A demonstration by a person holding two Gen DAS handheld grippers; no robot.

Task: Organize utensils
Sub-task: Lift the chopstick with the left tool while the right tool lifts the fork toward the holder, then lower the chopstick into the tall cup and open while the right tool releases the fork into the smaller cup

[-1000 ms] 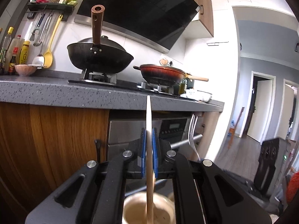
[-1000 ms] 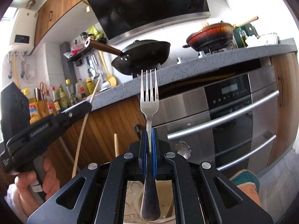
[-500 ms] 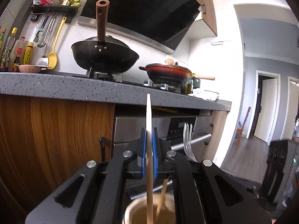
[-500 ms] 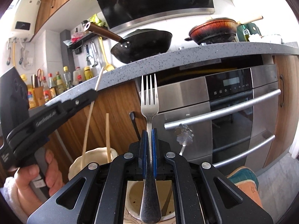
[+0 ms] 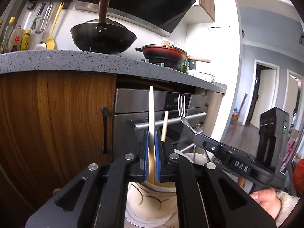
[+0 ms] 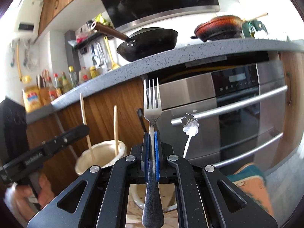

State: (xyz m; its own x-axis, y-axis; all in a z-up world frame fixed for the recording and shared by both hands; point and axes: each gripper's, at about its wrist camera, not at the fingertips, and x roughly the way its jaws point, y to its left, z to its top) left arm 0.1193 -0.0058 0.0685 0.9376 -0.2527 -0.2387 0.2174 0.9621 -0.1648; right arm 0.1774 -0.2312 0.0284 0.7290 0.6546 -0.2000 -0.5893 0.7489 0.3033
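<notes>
My left gripper (image 5: 151, 138) is shut on a pale wooden chopstick (image 5: 151, 110) held upright over a cream ceramic holder (image 5: 152, 203). A second chopstick (image 5: 165, 125) stands in that holder. My right gripper (image 6: 151, 138) is shut on a metal fork (image 6: 151, 102), tines up, above another cup (image 6: 138, 203). A flower-ended spoon (image 6: 190, 125) stands in that cup. In the right wrist view the cream holder (image 6: 102, 157) sits to the left. The left gripper (image 6: 83, 129) lowers its chopstick (image 6: 83, 110) into it beside the standing chopstick (image 6: 115, 129).
A grey speckled counter (image 5: 57, 60) overhangs wooden cabinet doors (image 5: 53, 117) and a steel oven (image 6: 237, 114) with bar handles. A black wok (image 5: 103, 36) and a red pan (image 5: 163, 52) sit on top. A person's hand (image 5: 266, 201) grips the right tool.
The left gripper has sunk with its chopstick toward the cream holder, and the standing chopstick and the right gripper have come into its view. The right gripper has barely moved.
</notes>
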